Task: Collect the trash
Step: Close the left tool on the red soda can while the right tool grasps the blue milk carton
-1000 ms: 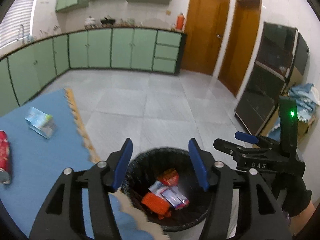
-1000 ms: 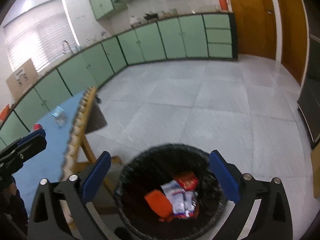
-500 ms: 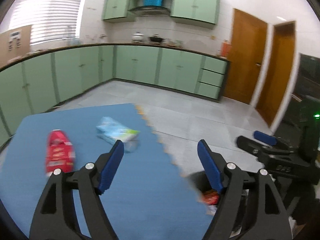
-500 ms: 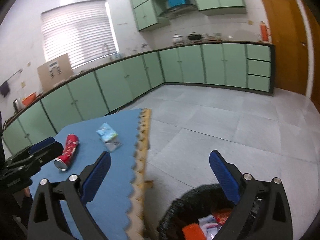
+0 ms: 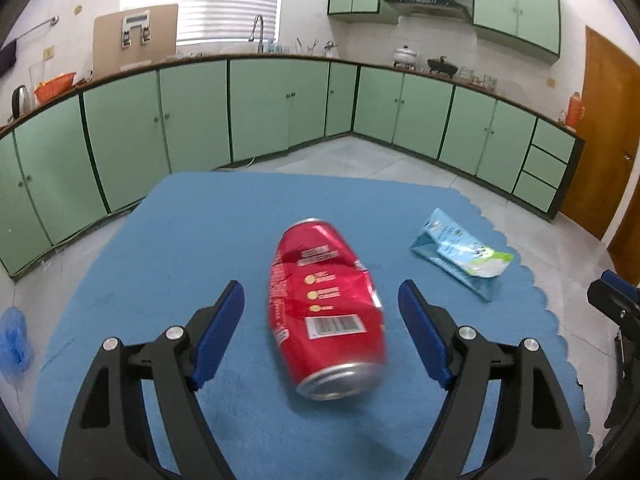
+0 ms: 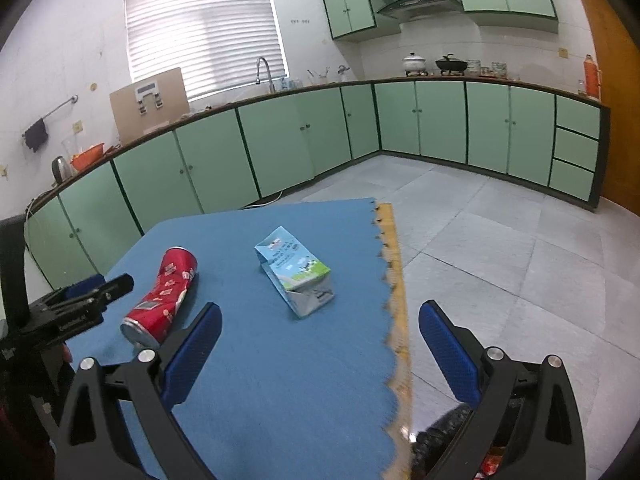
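A dented red can (image 5: 325, 304) lies on its side on the blue mat (image 5: 180, 248). My left gripper (image 5: 320, 340) is open, its blue pads on either side of the can's near end, not touching it. A flattened light-blue carton (image 5: 460, 258) lies to the right of the can. In the right wrist view the can (image 6: 162, 294) and the carton (image 6: 294, 270) lie on the mat (image 6: 288, 368). My right gripper (image 6: 320, 354) is open and empty, above the mat's right edge. The left gripper (image 6: 80, 300) shows at the left, by the can.
The black trash bin's rim (image 6: 444, 428) shows at the bottom right of the right wrist view, below the mat's scalloped edge. Green kitchen cabinets (image 5: 280, 108) line the far walls. A blue bag (image 5: 14, 344) lies on the floor left of the table. Grey tiled floor (image 6: 500, 248) is on the right.
Both grippers have swung away from above the trash bin to the blue mat. The left gripper has come up close to the red can, which now lies between its open fingers.
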The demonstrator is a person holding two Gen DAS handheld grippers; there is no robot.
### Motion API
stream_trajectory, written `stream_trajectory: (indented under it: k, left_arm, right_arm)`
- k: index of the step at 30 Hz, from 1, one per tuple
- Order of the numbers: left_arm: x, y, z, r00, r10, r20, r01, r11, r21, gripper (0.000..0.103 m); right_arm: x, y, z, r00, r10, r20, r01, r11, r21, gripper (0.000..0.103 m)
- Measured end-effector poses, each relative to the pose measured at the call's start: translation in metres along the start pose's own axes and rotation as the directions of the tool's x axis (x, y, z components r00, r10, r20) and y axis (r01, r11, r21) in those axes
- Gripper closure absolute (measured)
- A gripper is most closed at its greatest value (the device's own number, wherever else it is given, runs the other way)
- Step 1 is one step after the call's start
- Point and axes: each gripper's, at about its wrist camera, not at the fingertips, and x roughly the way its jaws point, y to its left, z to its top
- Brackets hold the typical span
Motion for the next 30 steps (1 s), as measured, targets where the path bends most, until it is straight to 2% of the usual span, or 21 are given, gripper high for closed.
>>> stream_trajectory:
  k: [6,13,19,21,24,25,28,30]
  left_arm:
    - [0.013,-0.012,-0.004,0.999,-0.019,-0.036,0.020,0.999,0.028,0.025]
    - [0.049,-0.028,-0.009,0.990,0.082,-0.119,-0.068,0.991,0.117,0.024]
    - [0.065,-0.021,-0.012,0.971,0.132,-0.197,-0.110,0.987,0.120,0.025]
    - [0.067,-0.017,-0.011,0.969,0.139,-0.205,-0.118,0.987,0.110,0.025]
    - [0.066,-0.006,-0.007,0.968,0.133,-0.211,-0.120,0.990,0.072,0.031]
    - [0.066,0.001,-0.005,0.969,0.124,-0.212,-0.117,0.992,0.047,0.036]
    - [0.063,0.016,-0.004,0.976,0.062,-0.208,-0.069,0.997,-0.028,0.039]
    - [0.059,0.022,-0.005,0.981,0.042,-0.187,-0.051,0.998,-0.042,0.045]
  right_arm:
    - [0.017,-0.004,0.003,1.000,-0.013,-0.011,0.013,1.000,0.021,0.006]
    - [0.025,-0.013,0.006,0.999,-0.029,-0.024,0.029,0.999,0.031,0.006]
    - [0.034,-0.011,0.011,0.999,-0.023,-0.029,0.024,0.999,0.029,0.006]
    - [0.038,-0.008,0.012,0.999,-0.020,-0.033,0.021,1.000,0.018,0.006]
    - [0.046,-0.004,0.013,0.998,-0.014,-0.059,0.014,1.000,0.001,0.006]
    - [0.049,-0.003,0.012,0.998,-0.013,-0.069,0.012,1.000,-0.008,0.006]
    - [0.061,0.003,0.009,0.994,-0.021,-0.106,0.015,0.998,-0.058,0.006]
    - [0.071,0.009,0.008,0.991,-0.032,-0.126,0.019,0.995,-0.100,0.006]
